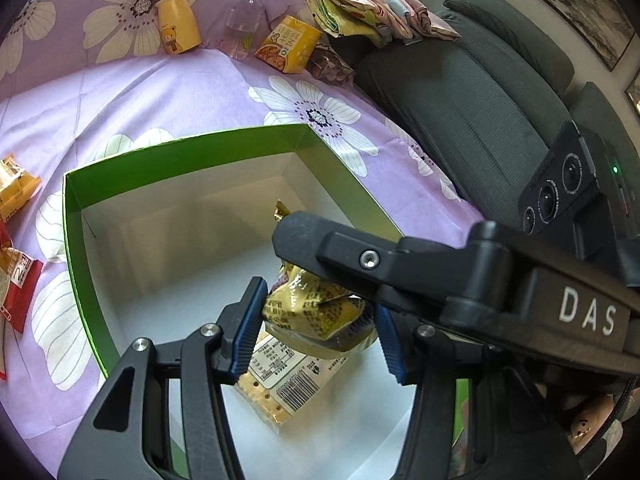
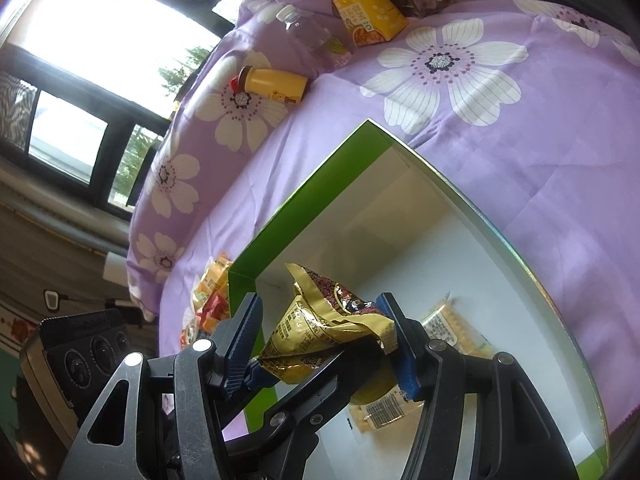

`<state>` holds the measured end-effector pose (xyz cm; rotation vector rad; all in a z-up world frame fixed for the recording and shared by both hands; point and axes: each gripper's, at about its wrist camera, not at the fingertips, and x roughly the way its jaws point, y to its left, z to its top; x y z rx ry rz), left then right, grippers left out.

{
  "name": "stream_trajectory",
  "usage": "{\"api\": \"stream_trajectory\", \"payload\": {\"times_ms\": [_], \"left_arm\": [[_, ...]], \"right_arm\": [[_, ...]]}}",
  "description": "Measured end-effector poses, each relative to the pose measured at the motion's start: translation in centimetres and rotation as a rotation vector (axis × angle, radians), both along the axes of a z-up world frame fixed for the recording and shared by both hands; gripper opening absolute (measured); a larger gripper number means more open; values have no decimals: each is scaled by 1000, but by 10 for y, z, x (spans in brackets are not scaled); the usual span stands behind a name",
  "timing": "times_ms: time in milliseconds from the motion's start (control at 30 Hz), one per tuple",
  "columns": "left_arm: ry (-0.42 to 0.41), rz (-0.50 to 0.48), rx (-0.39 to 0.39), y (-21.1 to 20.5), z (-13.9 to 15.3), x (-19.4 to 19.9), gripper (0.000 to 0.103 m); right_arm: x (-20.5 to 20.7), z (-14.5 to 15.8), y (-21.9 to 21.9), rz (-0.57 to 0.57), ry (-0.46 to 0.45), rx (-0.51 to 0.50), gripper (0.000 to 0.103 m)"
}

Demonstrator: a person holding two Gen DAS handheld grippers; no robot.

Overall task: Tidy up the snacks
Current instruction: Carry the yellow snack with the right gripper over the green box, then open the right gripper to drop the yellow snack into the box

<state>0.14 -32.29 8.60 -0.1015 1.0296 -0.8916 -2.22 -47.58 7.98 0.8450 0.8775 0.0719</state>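
Observation:
A green box (image 1: 188, 162) with a white inside sits open on the purple flowered bedspread; it also shows in the right wrist view (image 2: 304, 208). A clear cracker pack (image 1: 280, 376) lies on its floor. A gold snack bag (image 1: 316, 312) hangs over the box. My left gripper (image 1: 320, 332) is open around the bag. My right gripper (image 2: 324, 340) is also open around the same bag (image 2: 320, 332), and its arm crosses the left wrist view above the bag. Which fingers touch the bag is unclear.
Red and orange snack packs (image 1: 16, 276) lie left of the box. A yellow bear bottle (image 1: 176, 20), a clear water bottle (image 1: 244, 20), a yellow carton (image 1: 288, 42) and a dark nut bag (image 1: 332, 66) sit at the back. A grey sofa (image 1: 460, 92) stands right.

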Motion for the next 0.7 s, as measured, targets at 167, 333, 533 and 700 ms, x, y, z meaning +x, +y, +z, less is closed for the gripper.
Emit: {"api": "stream_trajectory", "payload": {"times_ms": [167,333,533,700], "left_arm": [[13,-1,-1,0,-2,2,53],[46,21,15,1,-8,3,53],[61,22,32,0,-12,4,54],[73,29,63,-4,-14,6,55]], "right_arm": [[1,-2,-1,-1,10,0,62],[3,-6,1,-7,38,-16,62],[4,-8,2,-13,59,-28,62],[6,-11,3,-19,82,-40,62]]}}
